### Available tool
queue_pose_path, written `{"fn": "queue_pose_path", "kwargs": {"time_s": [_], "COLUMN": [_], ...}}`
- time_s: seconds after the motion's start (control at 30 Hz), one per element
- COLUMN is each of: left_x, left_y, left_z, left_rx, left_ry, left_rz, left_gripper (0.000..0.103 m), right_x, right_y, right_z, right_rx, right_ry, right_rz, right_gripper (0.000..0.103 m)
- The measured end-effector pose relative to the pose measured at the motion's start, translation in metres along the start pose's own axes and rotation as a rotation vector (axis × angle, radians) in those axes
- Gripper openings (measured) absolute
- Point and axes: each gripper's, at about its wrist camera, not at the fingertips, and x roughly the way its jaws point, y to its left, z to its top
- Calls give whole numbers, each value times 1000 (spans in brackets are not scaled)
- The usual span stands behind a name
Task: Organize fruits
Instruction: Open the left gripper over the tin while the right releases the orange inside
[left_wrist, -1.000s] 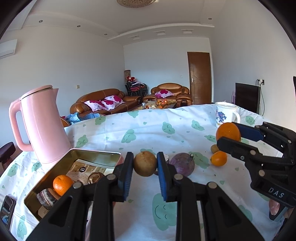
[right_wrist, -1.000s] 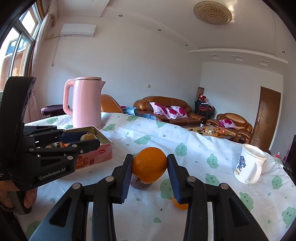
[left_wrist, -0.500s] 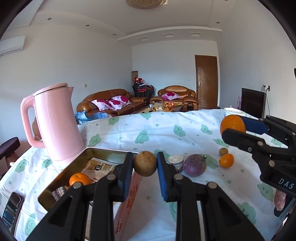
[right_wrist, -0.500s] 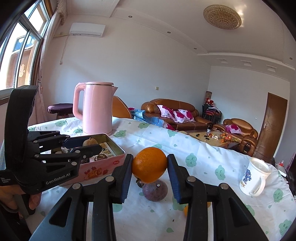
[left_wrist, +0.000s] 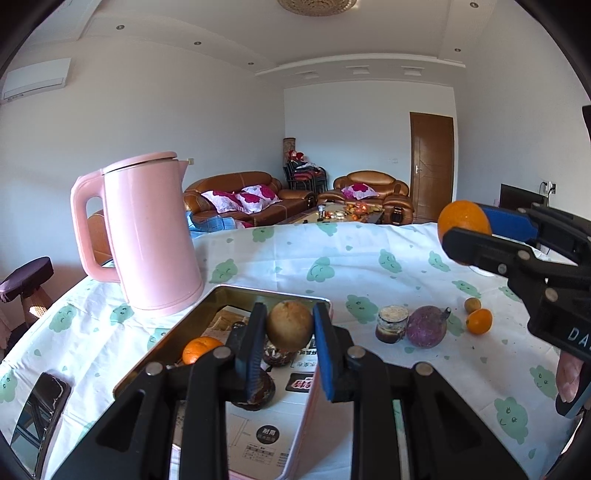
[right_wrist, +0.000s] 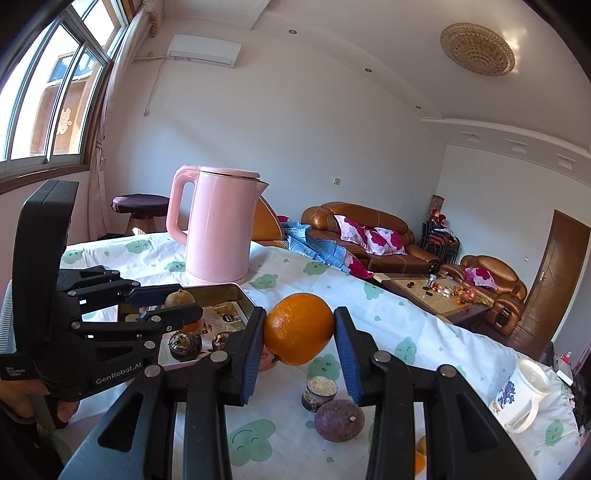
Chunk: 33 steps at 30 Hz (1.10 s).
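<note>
My left gripper (left_wrist: 289, 326) is shut on a round brown fruit (left_wrist: 289, 325) and holds it above the open metal tin (left_wrist: 258, 291). The tin holds a small orange (left_wrist: 199, 349) and dark fruits (left_wrist: 258, 387). My right gripper (right_wrist: 300, 332) is shut on a large orange (right_wrist: 298, 328), held above the table right of the tin (right_wrist: 221, 290). It also shows in the left wrist view (left_wrist: 463, 221). A purple passion fruit (left_wrist: 426, 325), a small orange (left_wrist: 479, 320) and a tiny brown fruit (left_wrist: 472, 304) lie on the tablecloth.
A tall pink kettle (left_wrist: 147, 236) stands behind the tin. A small jar (left_wrist: 391, 324) stands beside the purple fruit. A white mug (right_wrist: 522, 398) stands at the table's right. A phone (left_wrist: 37, 410) lies near the left edge.
My left gripper has carried the brown fruit left, from beside the tin to over it. My right gripper has moved left toward the tin with the orange.
</note>
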Motion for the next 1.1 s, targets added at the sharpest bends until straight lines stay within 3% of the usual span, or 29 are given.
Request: {"fn": "queue_pose_path", "kwargs": {"time_s": [0.6, 1.1], "left_x": [9, 17], "left_y": [51, 77], "left_z": [-11, -20], "left_rx": [-62, -93], "left_ry": [64, 120], "left_rz": [85, 117], "left_gripper": [27, 27], "right_x": [47, 84], "right_y": [44, 76], "right_z": [15, 1], "right_rx": [-53, -82], "right_ry": [47, 141], "right_rz": [95, 160], "right_gripper": [39, 39]}}
